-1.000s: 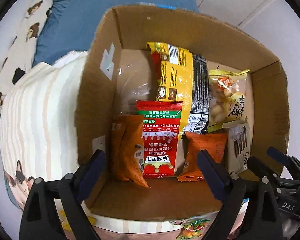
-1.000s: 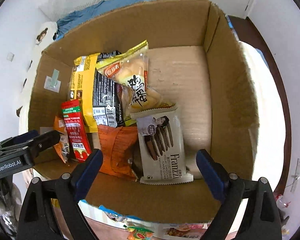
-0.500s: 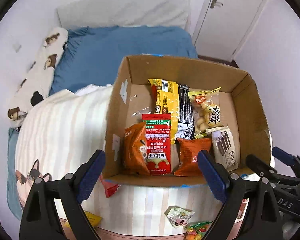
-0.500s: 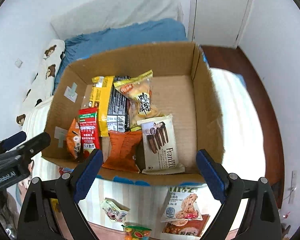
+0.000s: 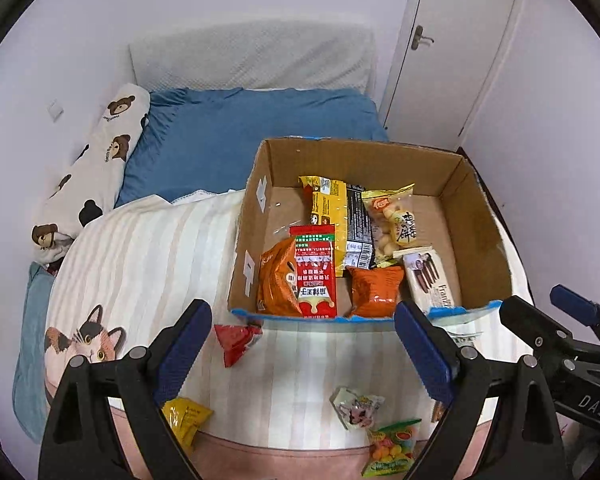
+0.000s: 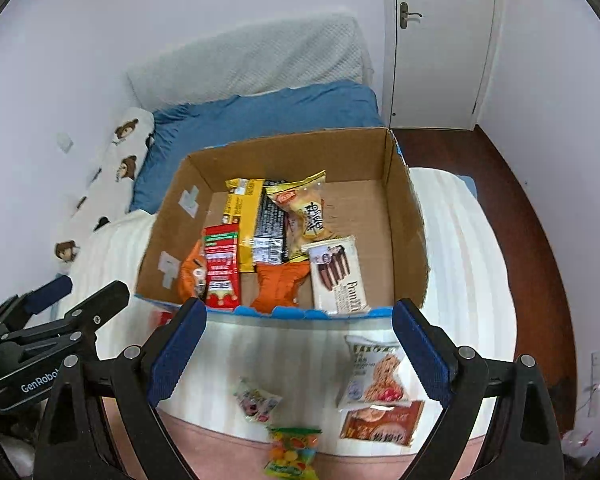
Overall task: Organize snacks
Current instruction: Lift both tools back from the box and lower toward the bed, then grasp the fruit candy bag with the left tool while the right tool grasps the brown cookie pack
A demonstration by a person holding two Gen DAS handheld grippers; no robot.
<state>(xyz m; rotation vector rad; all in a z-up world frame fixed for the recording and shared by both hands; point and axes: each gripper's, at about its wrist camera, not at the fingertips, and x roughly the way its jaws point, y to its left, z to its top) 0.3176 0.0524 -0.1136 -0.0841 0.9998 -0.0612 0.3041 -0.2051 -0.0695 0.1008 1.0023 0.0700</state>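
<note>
An open cardboard box (image 5: 480,240) (image 6: 410,220) stands on the bed and holds several snack packs, among them a red pack (image 5: 315,276) and a white Franzzi pack (image 6: 338,276). Loose snacks lie on the striped blanket in front of it: a red pack (image 5: 236,340), a yellow pack (image 5: 186,420), a small white pack (image 5: 356,406) (image 6: 256,400), a candy bag (image 5: 392,446) (image 6: 292,450), a white cookie pack (image 6: 374,372) and a brown pack (image 6: 382,422). My left gripper (image 5: 304,354) and right gripper (image 6: 298,350) are open and empty, high above the blanket's near edge.
The bed has a blue sheet (image 5: 252,136), a bear-print pillow (image 5: 96,168) at left and a padded headboard (image 6: 252,60). A white door (image 6: 440,40) and dark wood floor (image 6: 512,200) lie to the right. The blanket shows a cat print (image 5: 84,344).
Both grippers have pulled back and up from inside the box. The whole box, the bed and the loose snacks on the blanket have come into view. Both stay open.
</note>
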